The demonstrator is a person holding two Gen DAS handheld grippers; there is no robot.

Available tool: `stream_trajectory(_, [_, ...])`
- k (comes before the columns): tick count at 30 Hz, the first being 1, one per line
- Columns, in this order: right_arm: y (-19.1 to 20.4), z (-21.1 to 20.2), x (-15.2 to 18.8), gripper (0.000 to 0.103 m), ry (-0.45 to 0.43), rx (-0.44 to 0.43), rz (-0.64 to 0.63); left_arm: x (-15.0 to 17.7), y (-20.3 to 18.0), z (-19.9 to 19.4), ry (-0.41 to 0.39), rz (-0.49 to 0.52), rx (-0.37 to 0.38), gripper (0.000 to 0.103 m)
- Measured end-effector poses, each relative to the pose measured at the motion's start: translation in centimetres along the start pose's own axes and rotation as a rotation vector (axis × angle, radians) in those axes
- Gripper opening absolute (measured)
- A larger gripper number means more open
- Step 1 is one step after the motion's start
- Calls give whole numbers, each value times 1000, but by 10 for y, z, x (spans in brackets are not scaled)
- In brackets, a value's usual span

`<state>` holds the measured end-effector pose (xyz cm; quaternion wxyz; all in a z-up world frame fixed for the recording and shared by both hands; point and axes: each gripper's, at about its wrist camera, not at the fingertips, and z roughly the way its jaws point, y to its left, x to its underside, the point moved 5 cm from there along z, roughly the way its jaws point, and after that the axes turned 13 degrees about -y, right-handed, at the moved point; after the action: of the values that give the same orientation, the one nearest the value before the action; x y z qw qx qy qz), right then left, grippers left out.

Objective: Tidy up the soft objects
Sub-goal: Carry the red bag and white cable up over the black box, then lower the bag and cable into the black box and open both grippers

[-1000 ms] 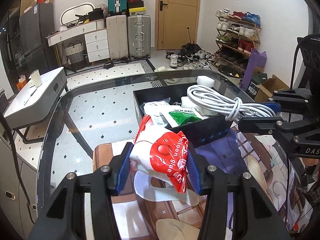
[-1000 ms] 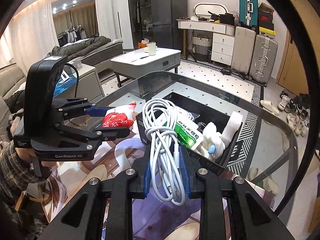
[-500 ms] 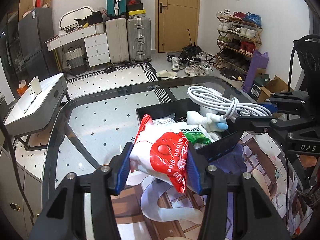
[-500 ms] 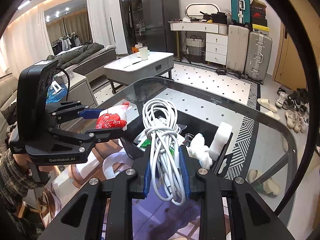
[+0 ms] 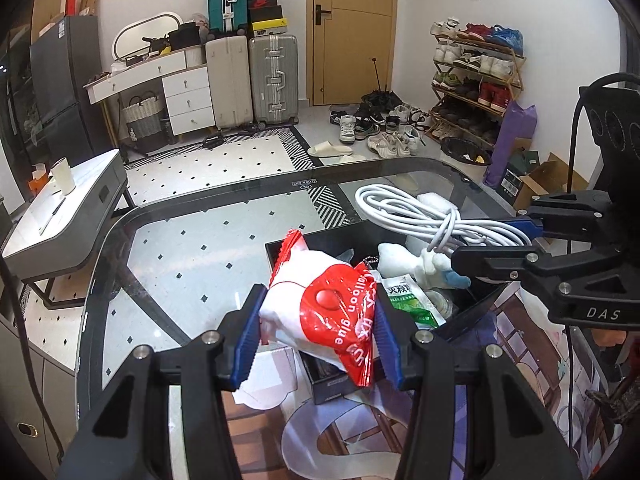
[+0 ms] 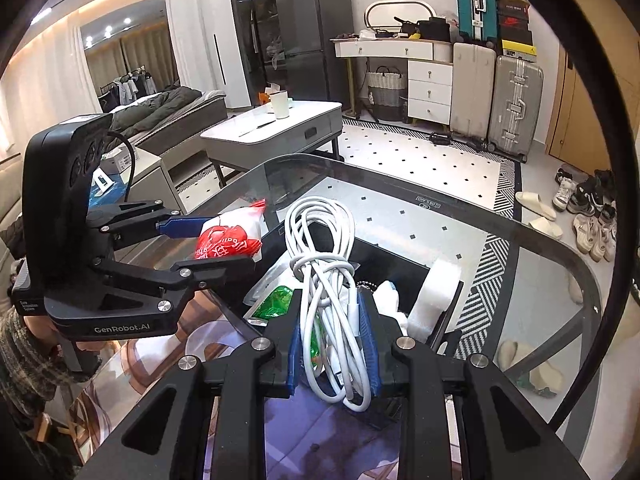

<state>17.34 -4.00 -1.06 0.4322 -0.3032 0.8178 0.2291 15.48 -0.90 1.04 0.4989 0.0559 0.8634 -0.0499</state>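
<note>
- Left gripper [image 5: 316, 336], bottom centre of its view and tilted downward, clamps a red-and-white bag [image 5: 324, 320] between its blue pads, above the near left corner of the box [image 5: 332, 390].
- Right gripper [image 6: 334, 344], also tilted down, is clenched on a white cable [image 6: 328, 276] bundle hanging over the box's middle.
- Beyond, the glass table [image 5: 192, 248] fills mid-frame.
</note>
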Motion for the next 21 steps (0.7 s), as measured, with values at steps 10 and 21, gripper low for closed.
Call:
stream_trajectory(10, [-11,23,1,25,24,-5,18,-2,-7,25,17,4,27,50])
stream_trajectory(21, [-10,40,17,25,80,-12,15,8,-17,42,71,28,45,50])
